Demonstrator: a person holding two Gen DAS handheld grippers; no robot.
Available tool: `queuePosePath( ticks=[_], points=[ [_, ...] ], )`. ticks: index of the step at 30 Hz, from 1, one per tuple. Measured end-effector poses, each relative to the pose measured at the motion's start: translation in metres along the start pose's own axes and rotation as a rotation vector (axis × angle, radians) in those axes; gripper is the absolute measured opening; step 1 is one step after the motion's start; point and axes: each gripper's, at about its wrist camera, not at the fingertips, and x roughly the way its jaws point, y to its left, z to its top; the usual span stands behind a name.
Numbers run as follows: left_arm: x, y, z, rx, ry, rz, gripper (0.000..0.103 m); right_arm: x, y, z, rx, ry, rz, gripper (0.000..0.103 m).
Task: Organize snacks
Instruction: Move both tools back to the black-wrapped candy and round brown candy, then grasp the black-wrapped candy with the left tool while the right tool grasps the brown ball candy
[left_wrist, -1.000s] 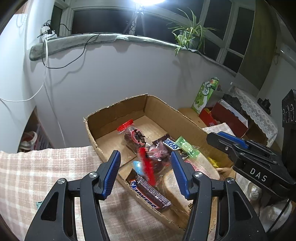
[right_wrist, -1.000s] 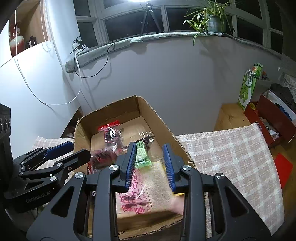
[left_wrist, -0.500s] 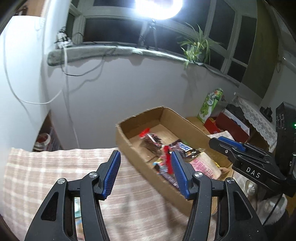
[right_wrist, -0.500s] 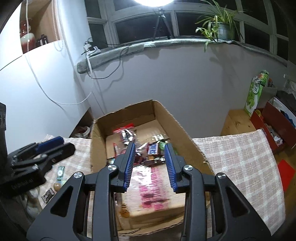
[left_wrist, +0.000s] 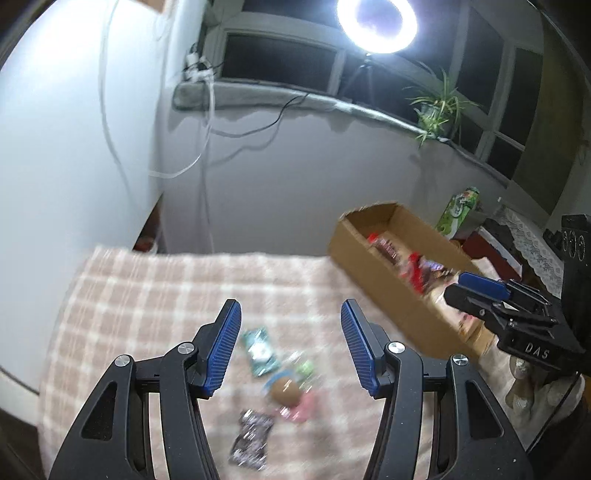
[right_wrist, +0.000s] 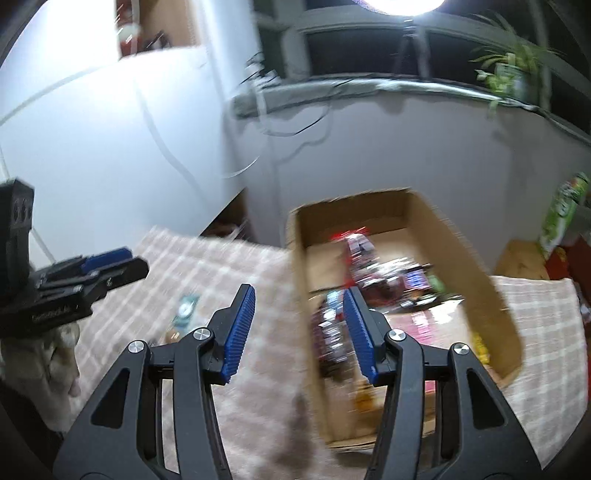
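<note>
I'm hovering the left gripper (left_wrist: 291, 341), jaws open and empty, over loose snacks (left_wrist: 284, 391). Right gripper (right_wrist: 298, 328) jaws are opening, empty, beside the cardboard box (right_wrist: 476, 280).

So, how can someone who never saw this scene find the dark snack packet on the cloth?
Start at the checked cloth left of the cardboard box. A small cluster of loose snacks lies there. The dark packet is the one nearest the camera, black with pale speckles, while its neighbours are teal, green, brown and pink.

Both wrist cameras look obliquely down, sharing the checked cloth (left_wrist: 155, 295) and cardboard box (right_wrist: 476, 280).
</note>
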Motion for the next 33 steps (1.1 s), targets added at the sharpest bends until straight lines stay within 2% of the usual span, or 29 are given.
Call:
queuePosePath(
  ticks=[9, 17, 26, 28, 33],
  points=[
    [-0.002, 0.029, -0.046, -0.014, 0.077, 0.004, 0.056, 0.04, 0.067, -0.031, -0.159, 0.129, 0.081, 0.052],
    [0.006, 0.033, -0.08, 0.019, 0.153, -0.007, 0.056, 0.067, 0.091, -0.044, -0.209, 0.199, 0.144, 0.052],
    [0.013, 0.028, -0.088, 0.06, 0.176, -0.011, 0.055, 0.095, 0.104, -0.042, -0.203, 0.26, 0.224, 0.052],
    [0.014, 0.026, -0.088, 0.072, 0.178, -0.011, 0.049, 0.101, 0.109, -0.043, -0.215, 0.267, 0.225, 0.047],
    [0.02, 0.023, -0.088, 0.084, 0.189, -0.006, 0.044, 0.106, 0.116, -0.042, -0.225, 0.271, 0.225, 0.046]
  ],
)
